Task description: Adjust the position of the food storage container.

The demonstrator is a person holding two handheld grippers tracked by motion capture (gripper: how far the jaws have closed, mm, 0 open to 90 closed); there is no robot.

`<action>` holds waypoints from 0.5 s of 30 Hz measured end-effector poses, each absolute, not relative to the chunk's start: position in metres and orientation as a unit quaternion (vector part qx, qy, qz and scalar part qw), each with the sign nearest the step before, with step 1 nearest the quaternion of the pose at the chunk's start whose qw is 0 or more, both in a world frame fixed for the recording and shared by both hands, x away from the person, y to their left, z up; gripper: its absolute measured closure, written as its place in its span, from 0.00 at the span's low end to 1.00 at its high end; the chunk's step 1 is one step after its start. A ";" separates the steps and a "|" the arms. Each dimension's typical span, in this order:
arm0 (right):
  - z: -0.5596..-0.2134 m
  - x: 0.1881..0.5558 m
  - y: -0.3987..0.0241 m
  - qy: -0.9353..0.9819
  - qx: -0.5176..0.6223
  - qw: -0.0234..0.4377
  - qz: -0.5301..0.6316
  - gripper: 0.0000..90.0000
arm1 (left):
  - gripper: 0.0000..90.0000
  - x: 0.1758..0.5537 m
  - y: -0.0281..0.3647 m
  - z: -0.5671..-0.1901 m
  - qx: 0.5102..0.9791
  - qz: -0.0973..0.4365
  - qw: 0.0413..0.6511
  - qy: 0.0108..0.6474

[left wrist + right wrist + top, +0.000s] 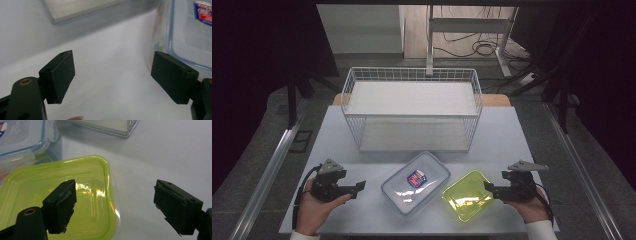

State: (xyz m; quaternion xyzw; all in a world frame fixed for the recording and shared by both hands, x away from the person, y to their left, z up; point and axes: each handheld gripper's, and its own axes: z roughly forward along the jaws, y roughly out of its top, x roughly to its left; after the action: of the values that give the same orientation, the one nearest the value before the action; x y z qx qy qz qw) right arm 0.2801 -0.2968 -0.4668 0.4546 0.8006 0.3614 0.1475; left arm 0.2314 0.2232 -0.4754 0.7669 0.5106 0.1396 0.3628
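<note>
Both grippers sit low at the near edge of the pale grey worktop, and neither has anything in hand. The left gripper has its jaws spread wide and empty, aimed right toward the clear rectangular plastic container with a blue-trimmed lid and a red-and-blue label, which lies in the middle near the front, just short of the jaws. In the left gripper view that gripper has one pad already close beside the clear wall of the container, so a careless push forward could shove the box sideways rather than straddle it. On the right, the right gripper is also wide open with nothing held, its tips at the right rim of the translucent yellow-green square plastic lid. From the right gripper view, the right gripper straddles the lid's corner, one pad over the lid and one out over bare worktop. That lid looks thin and flat, so closing from here may just skid off the rim or flip it against the clear container, which it sits beside. Beyond them stands the white wire two-tier basket rack, well apart.
</note>
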 end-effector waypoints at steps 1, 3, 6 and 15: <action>-0.467 0.280 -0.297 0.800 0.454 0.149 0.362 0.21 | 0.21 0.231 0.222 -0.474 0.767 0.141 0.366 0.509; -0.468 0.280 -0.298 0.798 0.455 0.149 0.366 0.21 | 0.22 0.230 0.220 -0.471 0.765 0.141 0.373 0.506; -0.467 0.280 -0.299 0.796 0.453 0.152 0.371 0.21 | 0.24 0.230 0.216 -0.469 0.768 0.138 0.377 0.500; -0.463 0.278 -0.302 0.794 0.451 0.157 0.377 0.21 | 0.29 0.231 0.216 -0.465 0.771 0.118 0.377 0.500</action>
State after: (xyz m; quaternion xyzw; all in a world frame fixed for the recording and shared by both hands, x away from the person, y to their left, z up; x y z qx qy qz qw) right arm 0.2778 -0.3015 -0.4627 0.4506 0.7938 0.3773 0.1568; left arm 0.2308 0.2165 -0.4650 0.7707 0.5001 0.1180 0.3769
